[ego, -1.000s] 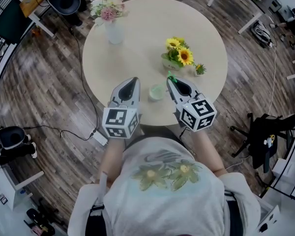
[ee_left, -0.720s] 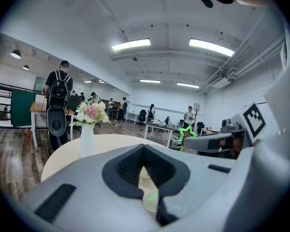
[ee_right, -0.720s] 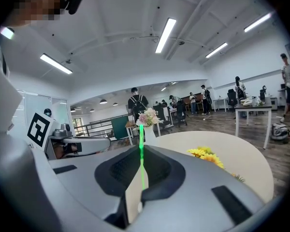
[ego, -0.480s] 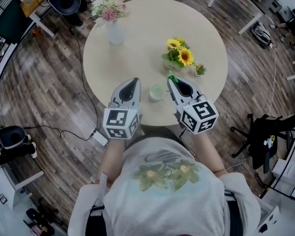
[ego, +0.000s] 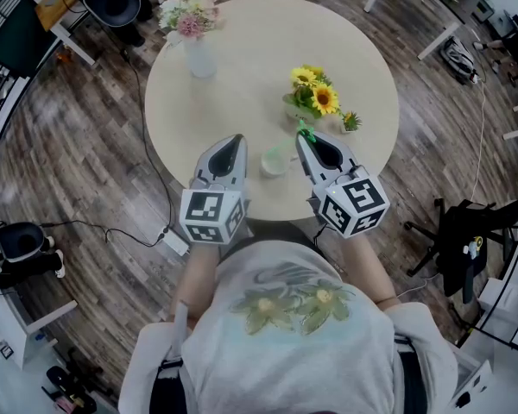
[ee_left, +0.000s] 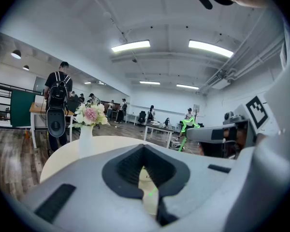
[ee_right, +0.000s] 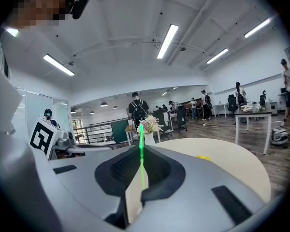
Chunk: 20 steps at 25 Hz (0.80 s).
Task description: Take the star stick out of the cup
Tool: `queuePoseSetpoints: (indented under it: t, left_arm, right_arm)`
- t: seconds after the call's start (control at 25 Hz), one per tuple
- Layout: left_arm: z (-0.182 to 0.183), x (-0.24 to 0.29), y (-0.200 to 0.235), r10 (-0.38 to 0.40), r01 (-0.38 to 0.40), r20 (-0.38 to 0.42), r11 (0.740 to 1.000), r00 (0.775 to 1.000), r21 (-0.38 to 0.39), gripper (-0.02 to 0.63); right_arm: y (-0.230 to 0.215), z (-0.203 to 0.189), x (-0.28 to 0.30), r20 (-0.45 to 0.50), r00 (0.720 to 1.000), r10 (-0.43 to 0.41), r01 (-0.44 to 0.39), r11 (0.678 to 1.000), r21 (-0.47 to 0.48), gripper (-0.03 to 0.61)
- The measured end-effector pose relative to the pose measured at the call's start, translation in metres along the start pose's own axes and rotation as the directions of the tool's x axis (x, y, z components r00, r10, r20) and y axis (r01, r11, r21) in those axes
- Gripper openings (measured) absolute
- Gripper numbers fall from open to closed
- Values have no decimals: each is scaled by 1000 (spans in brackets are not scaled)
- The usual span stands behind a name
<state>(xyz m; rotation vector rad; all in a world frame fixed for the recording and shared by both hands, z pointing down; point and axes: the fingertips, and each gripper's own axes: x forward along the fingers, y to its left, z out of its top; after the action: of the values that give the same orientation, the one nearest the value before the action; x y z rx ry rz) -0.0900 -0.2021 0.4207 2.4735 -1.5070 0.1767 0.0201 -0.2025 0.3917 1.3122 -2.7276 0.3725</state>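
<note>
A pale green cup (ego: 274, 162) stands near the front edge of the round table (ego: 259, 59), between my two grippers. My right gripper (ego: 305, 139) is shut on the thin green star stick (ee_right: 141, 153), which runs up between its jaws. The star (ego: 301, 130) shows just beyond the fingertips, right of the cup. In the left gripper view the outlined star (ee_left: 187, 125) stands at the tip of the right gripper (ee_left: 208, 133). I cannot tell whether the stick's lower end is still in the cup. My left gripper (ego: 233, 142) hovers left of the cup, jaws shut and empty.
A pot of sunflowers (ego: 313, 100) stands just beyond the right gripper, with a tiny plant (ego: 351, 122) to its right. A vase of pink flowers (ego: 196, 37) is at the table's far left. Office chairs, desks and people fill the room.
The right gripper has shifted slightly to the right, carrying the star a little farther from the cup. The left gripper and the cup have stayed put.
</note>
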Motion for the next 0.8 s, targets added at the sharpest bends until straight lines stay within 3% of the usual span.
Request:
queuePoseSetpoints:
  t: [0.8]
  left_arm:
    - [1,-3,-5,-16,16,10,1000,1000,-11,2]
  right_arm:
    - [7,28,-15,61,998,-3,3,1000,-1,31]
